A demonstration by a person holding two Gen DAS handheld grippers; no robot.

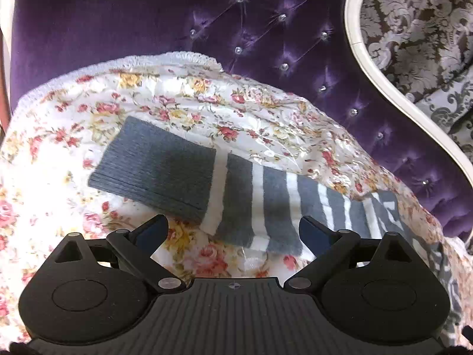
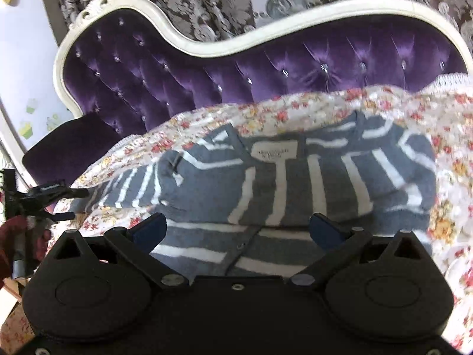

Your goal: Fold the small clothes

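Note:
A small grey garment with white stripes point(image 2: 295, 183) lies spread on a floral cloth point(image 2: 449, 153). A white label point(image 2: 273, 152) shows at its neck. In the left wrist view one sleeve point(image 1: 236, 195) with a plain grey ribbed cuff point(image 1: 153, 162) stretches across the floral cloth point(image 1: 59, 148). My left gripper point(image 1: 233, 230) is open and empty, hovering just above the sleeve's near edge. My right gripper point(image 2: 236, 227) is open and empty, just above the garment's lower body. The left gripper also shows at the left edge of the right wrist view point(image 2: 59, 204).
The cloth covers the seat of a purple tufted sofa point(image 1: 266, 29) with a white curved frame point(image 2: 207, 44). Patterned grey curtains point(image 1: 419, 29) hang behind. A pale wall with stickers point(image 2: 26, 88) is at the far left.

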